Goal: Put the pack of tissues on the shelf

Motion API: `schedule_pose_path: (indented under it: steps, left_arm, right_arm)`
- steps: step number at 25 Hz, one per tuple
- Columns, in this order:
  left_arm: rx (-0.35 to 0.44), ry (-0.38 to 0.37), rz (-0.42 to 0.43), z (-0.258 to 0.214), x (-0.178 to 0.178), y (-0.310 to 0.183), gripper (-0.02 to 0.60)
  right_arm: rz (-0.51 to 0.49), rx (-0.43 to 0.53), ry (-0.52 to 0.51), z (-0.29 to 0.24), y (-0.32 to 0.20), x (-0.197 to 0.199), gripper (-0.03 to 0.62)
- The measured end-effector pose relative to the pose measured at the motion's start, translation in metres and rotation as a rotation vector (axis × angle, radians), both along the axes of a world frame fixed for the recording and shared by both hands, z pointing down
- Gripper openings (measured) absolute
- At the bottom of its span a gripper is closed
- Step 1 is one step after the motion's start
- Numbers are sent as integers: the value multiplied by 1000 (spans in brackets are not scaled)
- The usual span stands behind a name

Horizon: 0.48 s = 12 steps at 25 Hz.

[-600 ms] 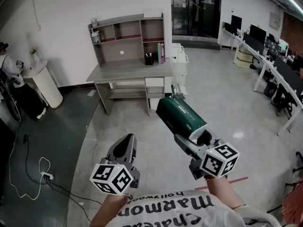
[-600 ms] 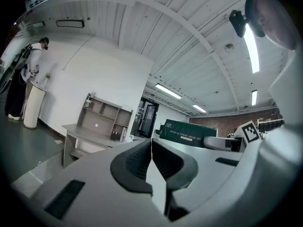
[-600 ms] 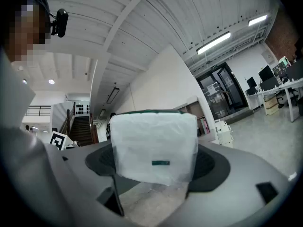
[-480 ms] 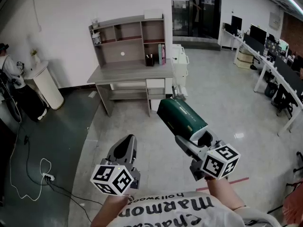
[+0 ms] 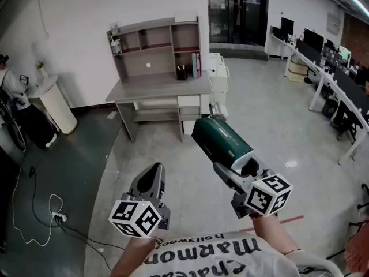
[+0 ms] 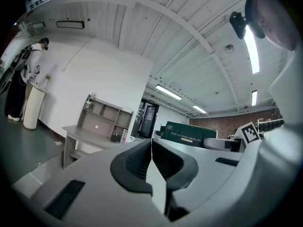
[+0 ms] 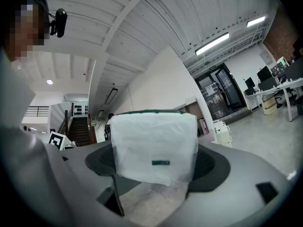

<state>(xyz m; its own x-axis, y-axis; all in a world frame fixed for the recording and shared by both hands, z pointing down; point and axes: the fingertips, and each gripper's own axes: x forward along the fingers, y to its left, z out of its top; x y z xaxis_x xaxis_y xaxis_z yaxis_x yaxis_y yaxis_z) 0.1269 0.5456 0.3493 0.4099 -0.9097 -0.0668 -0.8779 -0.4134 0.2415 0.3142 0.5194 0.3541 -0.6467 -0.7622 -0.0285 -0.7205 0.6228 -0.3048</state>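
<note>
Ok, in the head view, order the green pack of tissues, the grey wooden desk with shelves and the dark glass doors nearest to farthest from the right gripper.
1. Green pack of tissues: in the right gripper's jaws.
2. Grey wooden desk with shelves: ahead-left, against the white wall.
3. Dark glass doors: beyond the desk, at the back.

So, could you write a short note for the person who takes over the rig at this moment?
Left tongs: shut, empty, held low in front.
Right tongs: shut on the tissue pack, held in the air.
Shelf: on top of the desk, some way ahead.
Done: pack picked up.
Left: go to the desk, put the pack on the shelf, release.
</note>
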Motion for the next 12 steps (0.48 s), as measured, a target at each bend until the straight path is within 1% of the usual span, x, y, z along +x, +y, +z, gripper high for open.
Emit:
schedule_pose_path:
  steps: [5,8,12]
  left_arm:
    - [-11,5,2,14,3,-4,18]
    - [-40,23,5,25,1,-12,18]
    - [-56,15,10,31,-5,-32,19]
  right_arm:
    - [-6,-21,-11,12,-10,0,420]
    - [-12,-59,-18,24,-20,-2,420]
    - [-22,-114,-13,36,-43,-14,420]
